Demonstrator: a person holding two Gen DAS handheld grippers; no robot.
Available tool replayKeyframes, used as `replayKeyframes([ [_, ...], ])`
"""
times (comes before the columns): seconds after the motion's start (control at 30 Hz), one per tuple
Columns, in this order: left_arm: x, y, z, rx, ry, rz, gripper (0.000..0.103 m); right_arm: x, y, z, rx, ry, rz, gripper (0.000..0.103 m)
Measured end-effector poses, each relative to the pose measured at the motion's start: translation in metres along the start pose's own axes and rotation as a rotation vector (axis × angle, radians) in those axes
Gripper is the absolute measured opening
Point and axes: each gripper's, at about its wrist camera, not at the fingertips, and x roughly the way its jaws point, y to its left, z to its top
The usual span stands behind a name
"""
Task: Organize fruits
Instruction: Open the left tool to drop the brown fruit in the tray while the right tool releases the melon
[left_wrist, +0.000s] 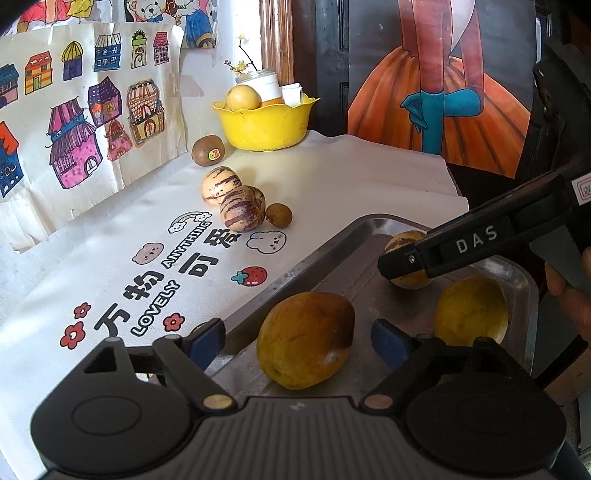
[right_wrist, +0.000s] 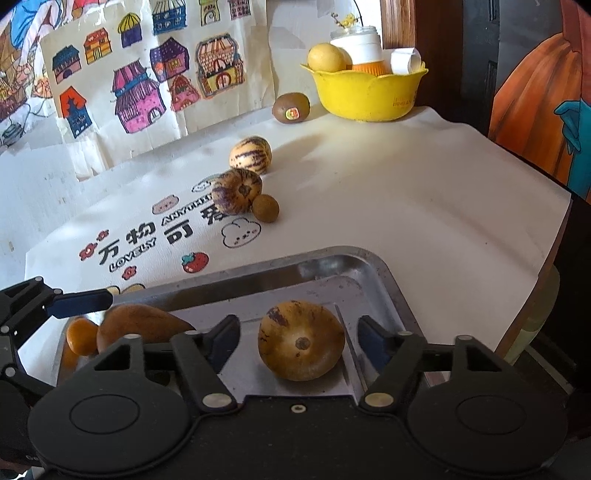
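I see the white printed tablecloth (right_wrist: 388, 192) under everything, with the metal tray (right_wrist: 369, 258) at its near edge. My left gripper (left_wrist: 299, 339) stands wide apart around a mango (left_wrist: 304, 338) lying in the tray, pads clear of it. My right gripper (right_wrist: 299, 341) is likewise spread, a spotted pepino melon (right_wrist: 301, 339) sitting free between its fingers. A yellow bowl (right_wrist: 365, 92) stands far back. Out on the cloth lie two striped pepino melons (right_wrist: 251, 154), a kiwi (right_wrist: 291, 107) and a small longan (right_wrist: 265, 208).
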Motion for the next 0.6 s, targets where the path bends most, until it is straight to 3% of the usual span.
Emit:
replayKeyframes([
  [0.27,-0.012,0.002,0.002,-0.014,-0.028,0.006,0.101,-0.021,0.006,0.006,0.013,-0.062,0.007,0.101],
  [0.6,-0.037,0.000,0.007,-0.013,-0.067,0.016,0.102,-0.056,0.019,0.014,0.006,-0.134,0.007,0.102],
])
